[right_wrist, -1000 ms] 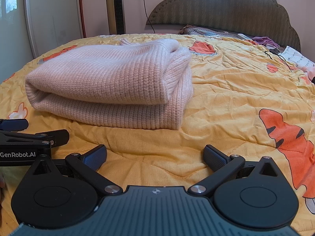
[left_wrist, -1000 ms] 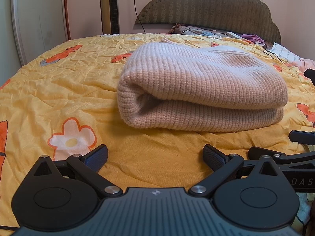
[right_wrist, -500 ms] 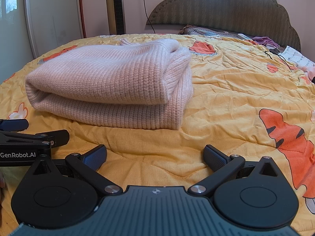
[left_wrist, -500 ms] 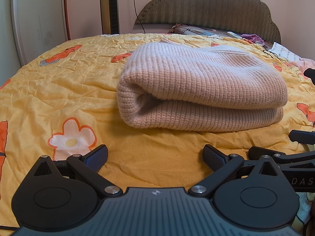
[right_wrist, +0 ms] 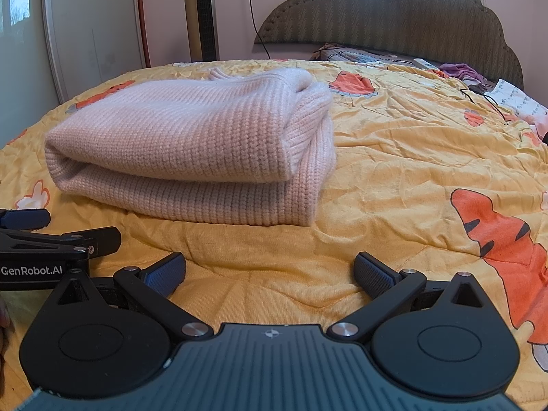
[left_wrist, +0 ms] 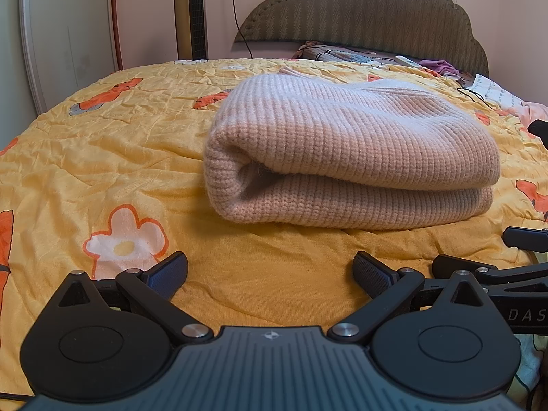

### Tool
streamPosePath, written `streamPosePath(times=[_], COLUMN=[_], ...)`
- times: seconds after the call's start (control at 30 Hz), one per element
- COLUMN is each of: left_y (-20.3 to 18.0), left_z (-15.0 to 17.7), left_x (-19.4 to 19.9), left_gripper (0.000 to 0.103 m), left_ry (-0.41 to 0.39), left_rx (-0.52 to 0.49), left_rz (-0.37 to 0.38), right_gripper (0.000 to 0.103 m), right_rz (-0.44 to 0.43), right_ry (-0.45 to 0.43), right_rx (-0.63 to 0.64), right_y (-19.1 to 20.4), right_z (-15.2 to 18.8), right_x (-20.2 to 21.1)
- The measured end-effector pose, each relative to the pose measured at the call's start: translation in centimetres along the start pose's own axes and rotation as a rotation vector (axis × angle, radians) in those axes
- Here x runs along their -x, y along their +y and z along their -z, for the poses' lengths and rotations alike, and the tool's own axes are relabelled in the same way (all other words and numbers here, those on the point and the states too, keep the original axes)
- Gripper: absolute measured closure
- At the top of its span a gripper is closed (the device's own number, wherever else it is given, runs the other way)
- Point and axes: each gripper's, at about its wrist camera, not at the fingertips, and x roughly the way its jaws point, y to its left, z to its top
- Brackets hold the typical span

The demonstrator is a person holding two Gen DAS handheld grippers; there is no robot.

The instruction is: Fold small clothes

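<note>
Left gripper [left_wrist: 270, 270]: jaws spread wide, nothing held, set low on the bedspread just short of the sweater. Pink knit sweater [left_wrist: 346, 150]: laid folded double in a compact bundle at the middle of the bed, apart from both tools. Right gripper [right_wrist: 270, 270]: jaws likewise spread, empty. Step judged: fold finished, garment released; only a fresh garment or a withdrawal would be called for next. Surface: rumpled yellow bedspread [left_wrist: 102, 144] printed with flowers and tigers. Room: tower fan [left_wrist: 191, 10], padded headboard [left_wrist: 376, 7], pink walls.
</note>
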Motion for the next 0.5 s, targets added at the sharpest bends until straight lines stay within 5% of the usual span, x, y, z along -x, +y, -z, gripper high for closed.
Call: streamPosePath(times=[0.5], left_y=[-0.09], left_z=[-0.02], left_x=[0.03], left_gripper=[0.0], left_ry=[-0.001], left_rx=[0.001], left_rz=[0.002], right_gripper=[0.001], right_rz=[0.0], right_ry=[0.0], right_rx=[-0.001], right_y=[-0.03], right_z=[0.02], right_x=[0.02])
